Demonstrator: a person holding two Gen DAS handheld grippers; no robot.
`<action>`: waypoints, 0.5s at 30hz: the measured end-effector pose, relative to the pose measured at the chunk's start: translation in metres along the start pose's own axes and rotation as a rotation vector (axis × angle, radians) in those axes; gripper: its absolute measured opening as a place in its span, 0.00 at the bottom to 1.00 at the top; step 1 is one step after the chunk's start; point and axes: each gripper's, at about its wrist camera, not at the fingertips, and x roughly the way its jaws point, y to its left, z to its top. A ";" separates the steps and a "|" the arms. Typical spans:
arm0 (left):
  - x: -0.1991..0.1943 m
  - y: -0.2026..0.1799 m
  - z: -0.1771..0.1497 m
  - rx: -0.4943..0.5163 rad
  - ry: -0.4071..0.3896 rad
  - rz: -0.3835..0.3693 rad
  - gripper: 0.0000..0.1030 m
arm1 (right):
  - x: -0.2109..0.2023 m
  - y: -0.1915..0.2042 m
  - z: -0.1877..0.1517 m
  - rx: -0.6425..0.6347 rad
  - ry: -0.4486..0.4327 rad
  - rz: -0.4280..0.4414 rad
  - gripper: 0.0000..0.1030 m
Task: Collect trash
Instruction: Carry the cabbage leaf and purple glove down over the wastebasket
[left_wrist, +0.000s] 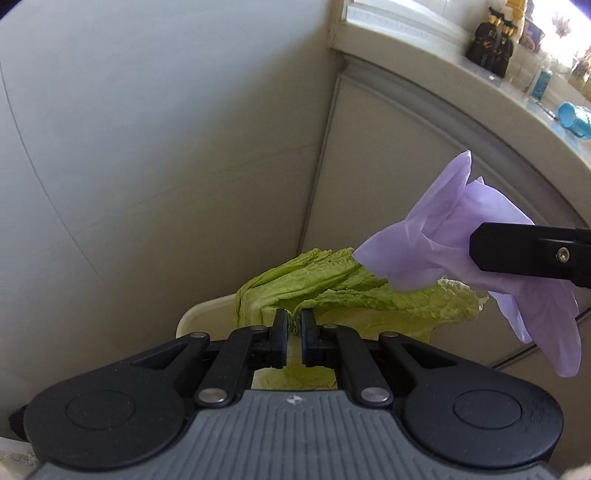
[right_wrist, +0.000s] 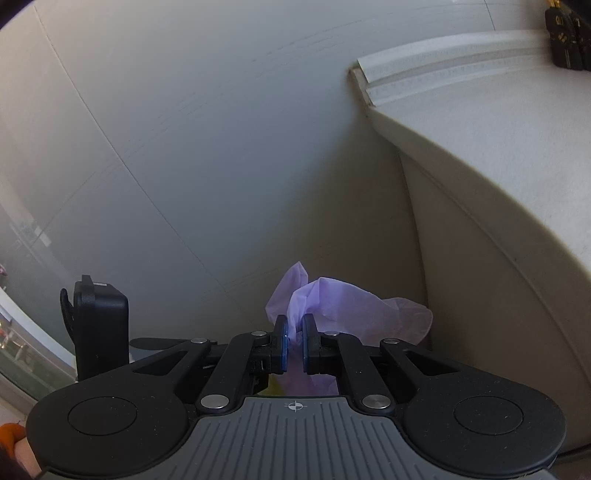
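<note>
Left gripper (left_wrist: 293, 328) pinches a cabbage leaf (left_wrist: 332, 291); right gripper (right_wrist: 294, 343) pinches a purple glove (right_wrist: 332, 302), both clamped tight, apparently for carrying above a pale bin (left_wrist: 207, 314).

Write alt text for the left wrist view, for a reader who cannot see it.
The left tool is shut on a green cabbage leaf, held above a pale bin rim in a corner of beige walls. From the right, the right tool pinches a crumpled purple glove. A windowsill with small items runs along the top right.
</note>
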 end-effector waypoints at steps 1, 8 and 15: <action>0.005 0.002 -0.005 -0.010 0.008 0.004 0.06 | 0.006 -0.003 -0.004 0.010 0.007 0.004 0.06; 0.045 0.008 -0.036 -0.063 0.087 0.042 0.06 | 0.058 -0.027 -0.040 0.086 0.094 -0.006 0.06; 0.075 0.013 -0.056 -0.079 0.157 0.087 0.06 | 0.098 -0.050 -0.063 0.123 0.179 -0.031 0.06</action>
